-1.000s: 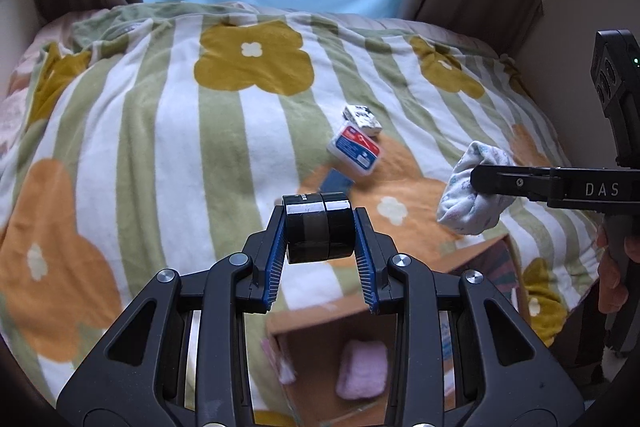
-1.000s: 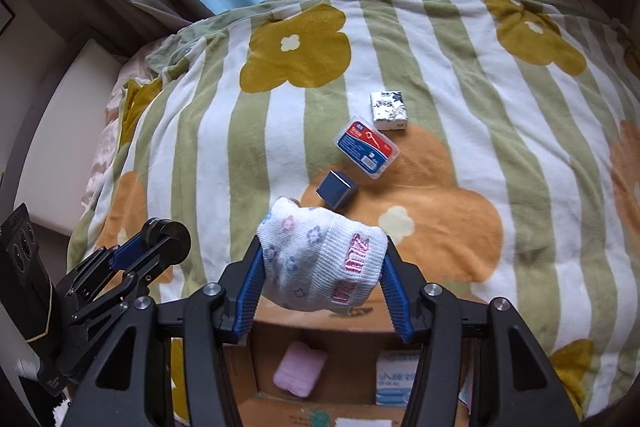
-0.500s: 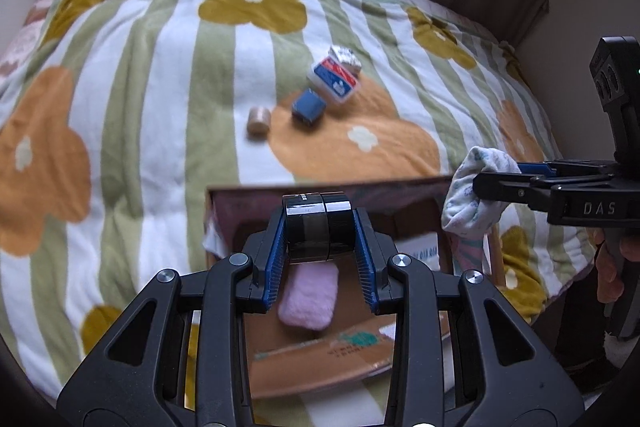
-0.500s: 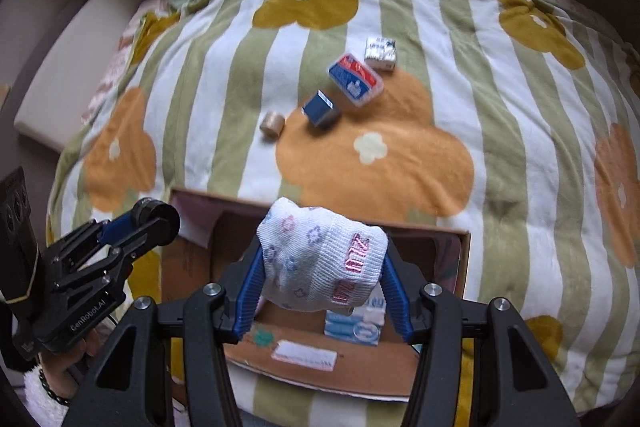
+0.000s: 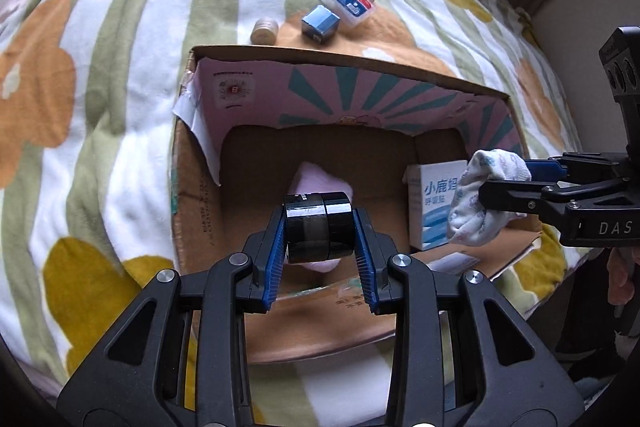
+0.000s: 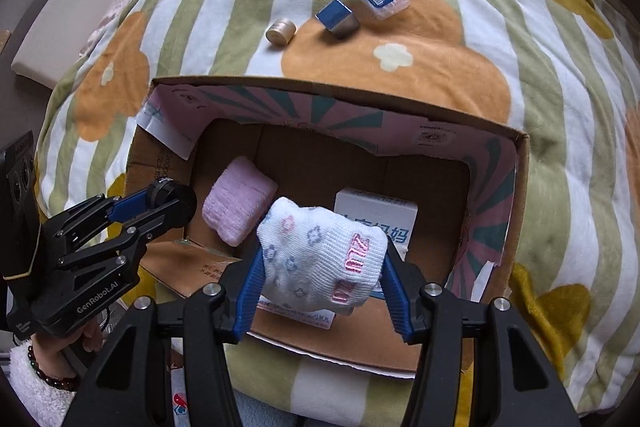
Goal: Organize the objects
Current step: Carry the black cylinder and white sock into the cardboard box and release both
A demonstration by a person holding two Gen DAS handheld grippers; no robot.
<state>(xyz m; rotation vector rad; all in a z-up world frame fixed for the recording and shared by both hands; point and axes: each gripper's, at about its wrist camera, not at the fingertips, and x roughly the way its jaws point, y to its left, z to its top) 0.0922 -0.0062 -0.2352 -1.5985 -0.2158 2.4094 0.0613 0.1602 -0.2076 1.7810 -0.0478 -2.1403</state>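
We've got the left claw [image 5: 320,233] clamped on black tape rolls [image 5: 318,227], the right claw [image 6: 322,281] on a sock [image 6: 320,259], both mid-frame over the cardboard box [image 6: 332,93]; dropping early bounces them onto the bed.

Right gripper [image 6: 322,269] clamps a white sock [image 6: 320,259] (patterned) above the cardboard box [image 6: 516,195].

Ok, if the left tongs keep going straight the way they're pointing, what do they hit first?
Probably the pink folded cloth on the floor of the cardboard box: it lies directly behind the black tape roll that the left tongs hold. Depth is hard to judge.
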